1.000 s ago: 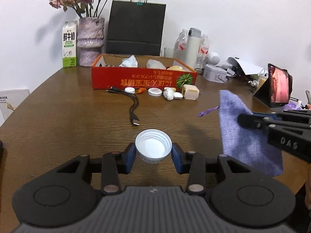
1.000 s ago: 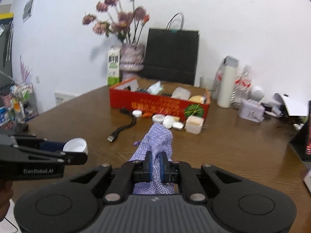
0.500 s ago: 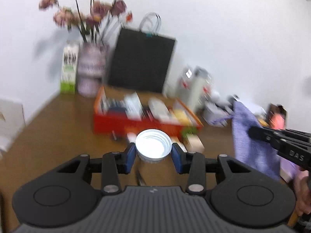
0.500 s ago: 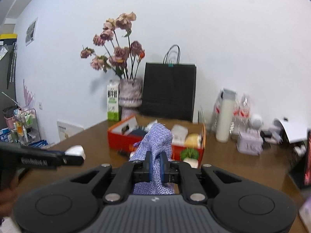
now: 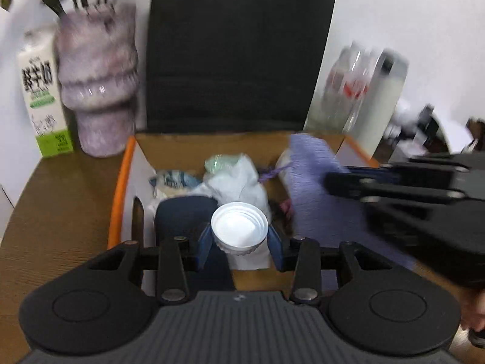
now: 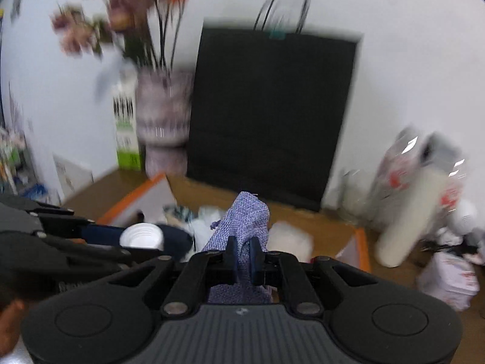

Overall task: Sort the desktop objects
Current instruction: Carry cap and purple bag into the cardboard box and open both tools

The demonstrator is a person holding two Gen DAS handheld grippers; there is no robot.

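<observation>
The white bottle cap (image 5: 239, 227) sits open side up between the pads of the left tongs (image 5: 239, 241), above the orange cardboard box (image 5: 119, 194). The jaws are opening around it; through the blur the right pad seems to have a sliver of gap. The purple woven pouch (image 6: 242, 230) is clenched in the right tongs (image 6: 242, 259), hanging over the same box just right of the cap. Crumpled white bags (image 5: 239, 182) lie inside. Behind the box on the desk (image 5: 60, 200) stand a black paper bag (image 5: 239, 48), a vase (image 5: 97, 85) and a milk carton (image 5: 42, 103).
</observation>
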